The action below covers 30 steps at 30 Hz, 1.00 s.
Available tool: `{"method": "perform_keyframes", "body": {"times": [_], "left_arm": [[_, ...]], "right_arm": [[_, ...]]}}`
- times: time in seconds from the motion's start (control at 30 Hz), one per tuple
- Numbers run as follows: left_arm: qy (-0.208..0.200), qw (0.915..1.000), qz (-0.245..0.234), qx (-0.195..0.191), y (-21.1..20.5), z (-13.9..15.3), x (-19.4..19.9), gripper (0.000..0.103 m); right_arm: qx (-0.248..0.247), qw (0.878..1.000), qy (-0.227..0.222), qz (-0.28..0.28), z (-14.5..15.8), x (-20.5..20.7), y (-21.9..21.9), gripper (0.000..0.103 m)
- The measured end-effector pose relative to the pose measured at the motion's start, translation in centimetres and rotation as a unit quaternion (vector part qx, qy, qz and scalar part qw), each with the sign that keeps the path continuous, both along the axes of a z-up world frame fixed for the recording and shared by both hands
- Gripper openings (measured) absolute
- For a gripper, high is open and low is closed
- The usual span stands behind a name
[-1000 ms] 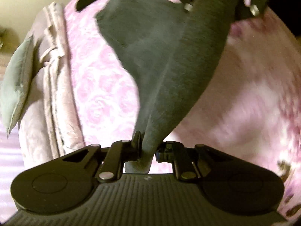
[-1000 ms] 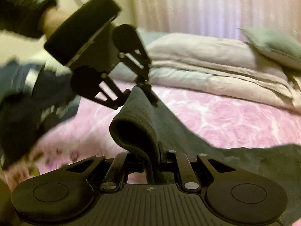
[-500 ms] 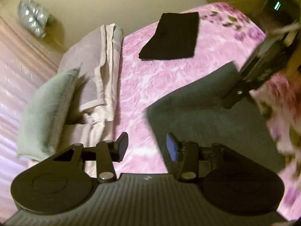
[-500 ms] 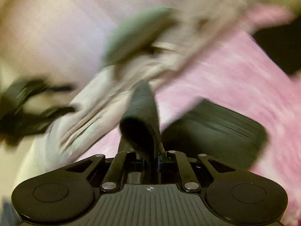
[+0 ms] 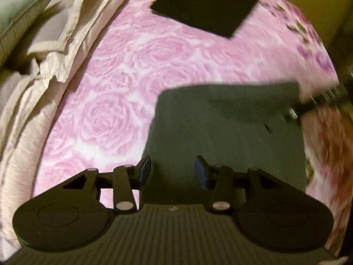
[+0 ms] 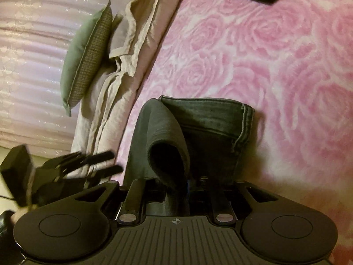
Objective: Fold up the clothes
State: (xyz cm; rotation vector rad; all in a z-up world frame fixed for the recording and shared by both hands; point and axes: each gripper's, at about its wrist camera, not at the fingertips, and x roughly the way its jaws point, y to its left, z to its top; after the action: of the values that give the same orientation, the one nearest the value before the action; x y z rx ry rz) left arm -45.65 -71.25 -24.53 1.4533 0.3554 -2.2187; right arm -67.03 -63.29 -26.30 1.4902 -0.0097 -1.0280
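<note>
Jeans (image 6: 211,132), dark grey, lie folded flat on the pink rose bedspread (image 6: 275,55). In the right wrist view a rolled fold of them rises between the fingers of the right gripper (image 6: 176,190). These fingers have just been opening, but whether the pads still press on the cloth cannot be told. In the left wrist view the jeans (image 5: 225,128) spread just ahead of the left gripper (image 5: 172,172). Its fingers (image 5: 199,172) stand apart with nothing between them, having just closed a little. The jeans' near edge runs under and past them. The left gripper (image 6: 66,172) also shows blurred, left of the jeans. Black folded garment (image 5: 207,8) lies well beyond the jeans, at the bedspread's far end. Beige bedding (image 5: 66,44) and green pillow (image 6: 86,57) lie left of the jeans.
</note>
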Motion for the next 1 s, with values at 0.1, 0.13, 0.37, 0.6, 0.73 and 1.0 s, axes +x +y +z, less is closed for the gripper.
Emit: {"method": "perform_keyframes", "body": {"times": [0.1, 0.13, 0.37, 0.6, 0.73, 1.0], "left_arm": [[0.0, 0.9998, 0.013, 0.015, -2.1, -1.3, -1.1, 0.033], [-0.001, 0.9997, 0.015, 0.019, -2.4, -1.7, -1.4, 0.032], [0.005, 0.9998, 0.018, -0.001, -2.6, -2.2, -2.0, 0.004], [0.003, 0.9993, 0.036, 0.006, -3.4, -3.9, -2.3, 0.005], [-0.01, 0.9992, 0.037, 0.011, -3.8, -5.7, -3.2, 0.006], [0.005, 0.9991, 0.041, 0.013, -3.4, -2.8, -1.4, 0.01]], "right_arm": [[0.007, 0.999, -0.007, -0.033, -0.2, -1.0, 0.5, 0.036], [0.008, 0.999, -0.007, -0.041, -0.2, -1.3, 0.6, 0.036], [-0.006, 0.999, 0.032, -0.022, 1.0, -1.8, -0.7, 0.012], [0.026, 0.999, 0.026, -0.034, -2.6, -3.0, -2.4, 0.012], [0.03, 0.999, 0.005, -0.032, -3.9, -3.8, -2.3, 0.013], [0.025, 0.996, 0.075, -0.051, -0.4, -4.5, -1.0, 0.046]]}}
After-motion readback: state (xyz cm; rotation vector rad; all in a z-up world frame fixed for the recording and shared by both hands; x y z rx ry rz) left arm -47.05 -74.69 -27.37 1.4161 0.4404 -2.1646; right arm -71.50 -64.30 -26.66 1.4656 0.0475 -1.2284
